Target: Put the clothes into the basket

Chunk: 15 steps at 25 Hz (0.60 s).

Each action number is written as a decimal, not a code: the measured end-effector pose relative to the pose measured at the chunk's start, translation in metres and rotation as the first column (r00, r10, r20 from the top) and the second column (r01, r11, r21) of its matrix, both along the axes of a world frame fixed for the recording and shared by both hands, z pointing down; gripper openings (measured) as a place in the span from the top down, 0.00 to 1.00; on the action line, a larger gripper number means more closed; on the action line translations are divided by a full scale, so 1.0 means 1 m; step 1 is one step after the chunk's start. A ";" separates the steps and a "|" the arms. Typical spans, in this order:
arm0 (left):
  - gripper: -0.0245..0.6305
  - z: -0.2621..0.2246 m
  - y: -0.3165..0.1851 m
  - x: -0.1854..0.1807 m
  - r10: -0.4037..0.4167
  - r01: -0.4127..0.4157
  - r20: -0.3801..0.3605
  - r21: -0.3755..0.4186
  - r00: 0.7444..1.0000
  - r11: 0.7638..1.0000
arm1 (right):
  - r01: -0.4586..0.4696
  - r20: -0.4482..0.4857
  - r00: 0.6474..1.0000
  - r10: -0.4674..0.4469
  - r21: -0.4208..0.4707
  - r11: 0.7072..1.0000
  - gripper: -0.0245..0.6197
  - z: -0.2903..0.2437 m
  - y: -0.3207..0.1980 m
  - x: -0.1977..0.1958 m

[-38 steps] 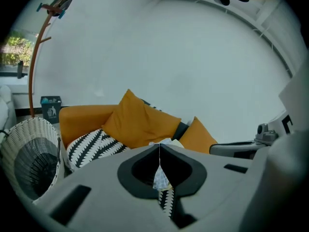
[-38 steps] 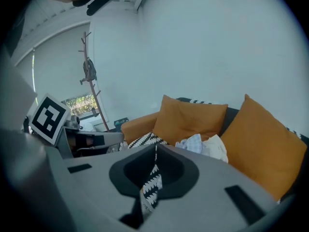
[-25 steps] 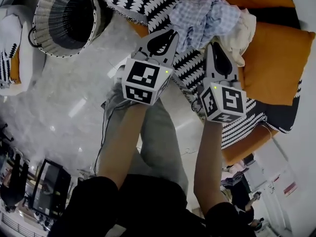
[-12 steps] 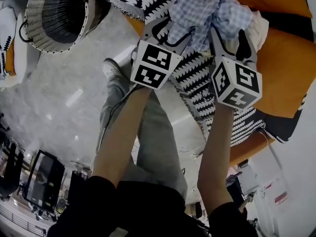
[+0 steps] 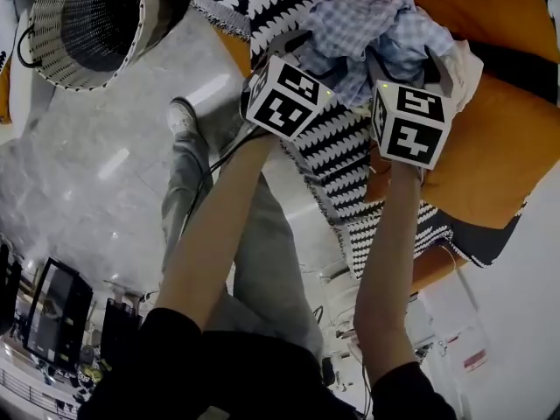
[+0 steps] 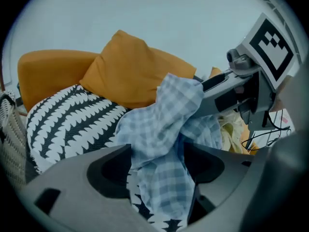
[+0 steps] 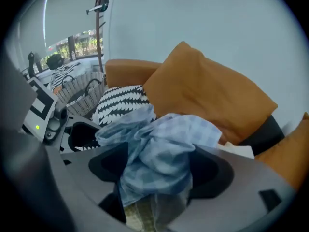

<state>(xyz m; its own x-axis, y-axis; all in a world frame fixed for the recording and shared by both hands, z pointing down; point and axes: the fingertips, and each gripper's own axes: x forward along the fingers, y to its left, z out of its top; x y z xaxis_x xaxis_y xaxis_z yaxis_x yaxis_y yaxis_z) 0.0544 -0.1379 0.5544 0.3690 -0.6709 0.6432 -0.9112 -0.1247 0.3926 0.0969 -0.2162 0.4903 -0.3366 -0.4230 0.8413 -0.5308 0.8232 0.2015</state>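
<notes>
Basket partly beyond the head view's top edge

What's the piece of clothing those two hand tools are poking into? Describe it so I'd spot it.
Find the orange sofa, then the black-and-white throw on it. The crumpled garment heaped there is the only pale blue checked one, unlike the plain cream cloth beside it.

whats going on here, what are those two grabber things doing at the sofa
A person holds a gripper in each hand, both pushed into a crumpled blue checked garment that lies on a black-and-white throw on an orange sofa. The jaws of the left gripper and right gripper are opening, with folds of the garment between them but not pinched. The garment has not yet been lifted toward the woven basket, which stands on the floor to the left.
</notes>
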 end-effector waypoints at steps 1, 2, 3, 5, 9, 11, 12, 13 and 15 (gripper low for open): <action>0.49 0.006 -0.003 0.005 0.012 -0.012 -0.013 -0.012 1.000 1.000 | 0.016 -0.031 0.999 -0.017 -0.033 0.999 0.43 0.010 0.002 0.001; 0.49 0.012 -0.004 0.010 0.025 -0.026 -0.029 -0.025 0.999 0.999 | 0.023 -0.064 0.998 -0.027 -0.062 0.998 0.43 0.020 0.005 0.003; 0.49 0.017 -0.005 0.016 0.036 -0.037 -0.043 -0.040 0.998 0.999 | 0.028 -0.101 0.994 -0.036 -0.082 0.996 0.43 0.028 0.006 0.007; 0.49 0.026 -0.006 0.023 0.048 -0.051 -0.049 -0.060 0.998 0.997 | 0.040 -0.171 0.984 -0.054 -0.084 0.996 0.43 0.040 0.006 0.012; 0.49 0.029 -0.004 0.031 0.073 -0.076 -0.043 -0.076 0.996 0.994 | 0.063 -0.235 0.969 -0.073 -0.048 0.997 0.48 0.039 0.009 0.016; 0.65 0.027 0.002 0.027 0.090 -0.090 -0.012 -0.092 0.996 0.992 | 0.057 -0.237 0.970 -0.061 -0.022 0.998 0.68 0.032 0.010 0.019; 0.84 0.026 0.006 0.022 0.091 -0.090 0.006 -0.095 0.996 0.991 | 0.052 -0.230 0.972 -0.054 -0.014 0.999 0.71 0.031 0.011 0.020; 0.88 0.024 0.008 0.016 0.085 -0.084 0.010 -0.092 0.996 0.992 | 0.044 -0.219 0.975 -0.046 -0.010 0.999 0.75 0.030 0.011 0.020; 0.89 0.019 0.012 0.007 0.067 -0.067 -0.003 -0.072 0.998 0.995 | 0.021 -0.178 0.984 -0.021 -0.002 1.000 0.77 0.027 0.010 0.019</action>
